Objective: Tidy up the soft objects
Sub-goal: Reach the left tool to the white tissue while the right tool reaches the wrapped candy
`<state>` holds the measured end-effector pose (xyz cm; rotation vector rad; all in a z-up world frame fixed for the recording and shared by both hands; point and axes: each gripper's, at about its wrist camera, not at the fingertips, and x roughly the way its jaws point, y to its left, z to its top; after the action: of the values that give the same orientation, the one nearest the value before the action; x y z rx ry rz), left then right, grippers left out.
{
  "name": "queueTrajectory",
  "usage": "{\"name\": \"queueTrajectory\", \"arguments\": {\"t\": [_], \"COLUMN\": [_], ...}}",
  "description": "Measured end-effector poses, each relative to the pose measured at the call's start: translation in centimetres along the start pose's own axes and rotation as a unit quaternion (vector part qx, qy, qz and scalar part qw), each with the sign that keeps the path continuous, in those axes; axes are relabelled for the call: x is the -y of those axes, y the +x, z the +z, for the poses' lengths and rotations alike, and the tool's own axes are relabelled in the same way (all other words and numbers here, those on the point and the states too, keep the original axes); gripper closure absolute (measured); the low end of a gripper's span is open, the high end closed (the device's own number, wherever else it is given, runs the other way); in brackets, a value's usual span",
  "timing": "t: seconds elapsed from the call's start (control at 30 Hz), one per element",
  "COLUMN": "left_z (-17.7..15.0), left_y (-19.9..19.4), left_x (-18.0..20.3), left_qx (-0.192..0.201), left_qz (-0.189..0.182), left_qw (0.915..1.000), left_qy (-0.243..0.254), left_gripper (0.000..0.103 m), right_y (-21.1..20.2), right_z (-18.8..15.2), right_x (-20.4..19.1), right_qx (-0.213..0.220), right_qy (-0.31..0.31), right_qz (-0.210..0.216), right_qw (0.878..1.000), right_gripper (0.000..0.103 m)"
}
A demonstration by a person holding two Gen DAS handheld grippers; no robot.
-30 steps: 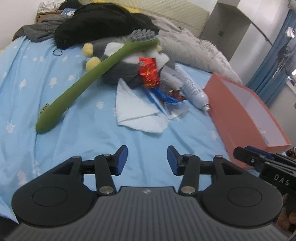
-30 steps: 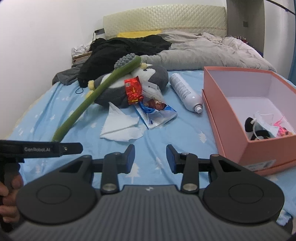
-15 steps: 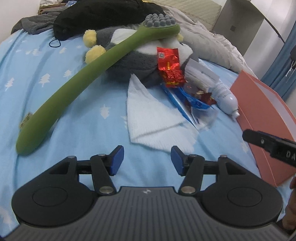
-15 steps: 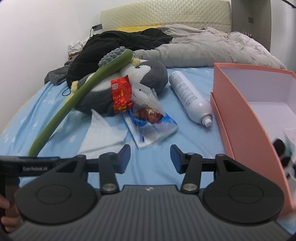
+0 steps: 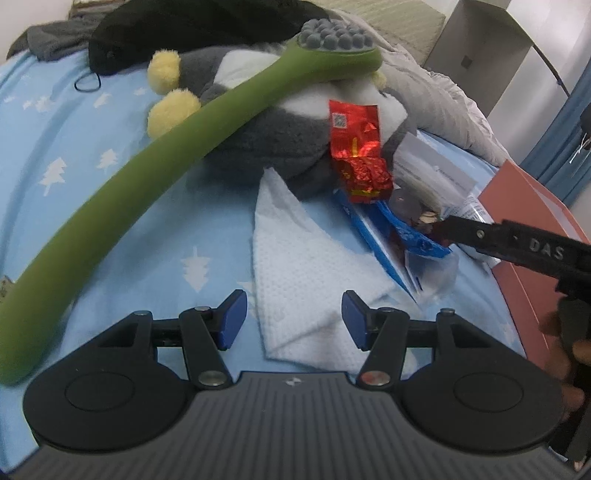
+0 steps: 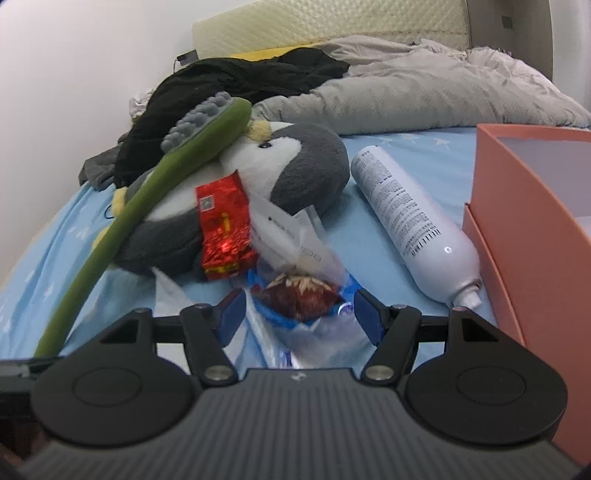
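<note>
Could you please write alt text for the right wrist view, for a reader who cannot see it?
The right gripper hangs open over a crumpled blue snack wrapper on a blue bedsheet, not gripping it. Behind lie a red foil packet, a plush penguin under a green long-handled brush, a white spray can and an orange box.

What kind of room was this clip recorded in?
Most likely a bedroom: everything lies on a bed with a blue tree-print sheet, a rumpled grey duvet and a padded headboard behind it.
</note>
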<state>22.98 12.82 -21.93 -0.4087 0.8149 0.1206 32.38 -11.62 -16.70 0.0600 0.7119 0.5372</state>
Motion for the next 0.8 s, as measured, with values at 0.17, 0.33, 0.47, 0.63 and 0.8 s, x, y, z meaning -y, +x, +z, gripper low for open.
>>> {"name": "queueTrajectory", "arguments": {"t": [0.17,0.33,0.47,0.63,0.8], "left_z": [0.3,0.4,0.2,-0.2,-0.7], "left_y": [1.0,1.3,1.2,1.1,0.7], "left_x": [-0.5,-0.1,0.1,0.2,0.1], "left_qx": [-0.006,-0.012,-0.014,-0.018,-0.018], "left_qz": [-0.014,-0.022,-0.021,-0.018,-0.026], "left_qw": [0.9998,0.9997,0.9997,0.9997,0.9994], "left_qy": [-0.011,-0.004,-0.005,-0.002,-0.014], "left_gripper": [0.041,0.041,0.051,0.074,0.093], "right_y": [2.3,3.6,3.9,3.4,2.2], "right_z": [0.4,0.2,0.3,0.3,0.2], "right_x": [0.6,0.7,0.5,0.3,0.2], "right_qx": [-0.017,-0.031,-0.031,-0.028,-0.021], "right_qy": [0.017,0.027,0.036,0.034,0.029], "right_qz": [0.011,0.032,0.038,0.031,0.024], "right_qw": [1.0,0.999,0.998,0.999,0.999], "right_gripper": [0.036,0.038,0.043,0.045,0.046]}}
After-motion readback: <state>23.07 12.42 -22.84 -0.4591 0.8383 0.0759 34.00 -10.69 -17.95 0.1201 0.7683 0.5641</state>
